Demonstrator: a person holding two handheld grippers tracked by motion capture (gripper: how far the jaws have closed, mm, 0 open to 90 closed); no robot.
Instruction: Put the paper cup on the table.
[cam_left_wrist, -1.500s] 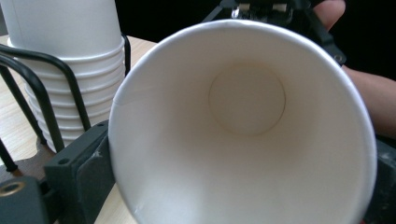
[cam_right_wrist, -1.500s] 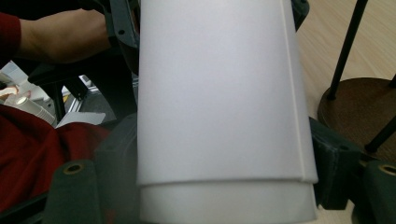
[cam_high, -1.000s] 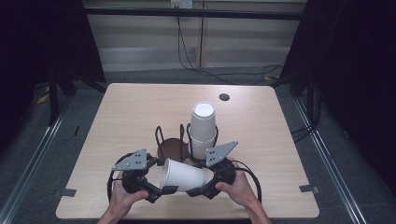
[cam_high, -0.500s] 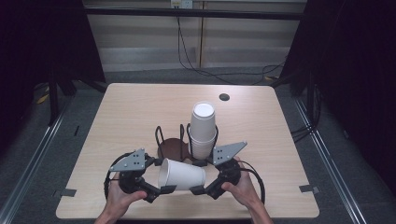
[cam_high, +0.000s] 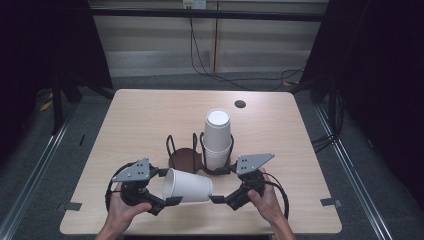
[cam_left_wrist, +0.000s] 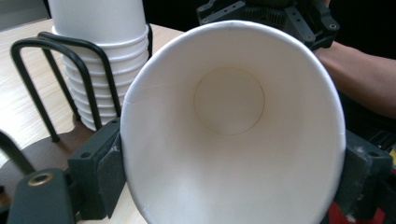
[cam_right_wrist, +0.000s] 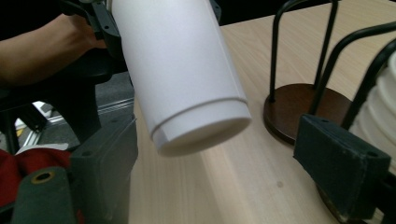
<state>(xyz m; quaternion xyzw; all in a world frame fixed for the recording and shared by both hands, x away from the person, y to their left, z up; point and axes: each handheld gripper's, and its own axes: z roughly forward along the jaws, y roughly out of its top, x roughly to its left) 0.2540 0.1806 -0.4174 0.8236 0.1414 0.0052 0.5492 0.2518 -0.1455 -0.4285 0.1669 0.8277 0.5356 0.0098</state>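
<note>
Pale wood forms the worktop (cam_high: 150, 120), and toward its near edge, about midway along, stands a black wire cup rack (cam_high: 200, 150) with a round brown base, its right bay holding a stack of white paper cups (cam_high: 218, 137) and its left bay bare. Just in front of the rack, a single white paper cup (cam_high: 187, 186) lies on its side in the air between the two tongs, mouth toward the left tongs (cam_high: 165, 187) and base toward the right tongs (cam_high: 216, 184). Compared with a second ago the cup sits slightly lower and nearer the front edge, and the left jaws have just been closing in and then easing a little, their pads pressing the cup's rim on both sides, so the left tongs are grasping the cup. The right tongs stand released, jaws wide apart with the cup's base hanging just before them, untouched. Judging by this, the cup has been separated from the stack and its carry now rests on the left side alone.
</note>
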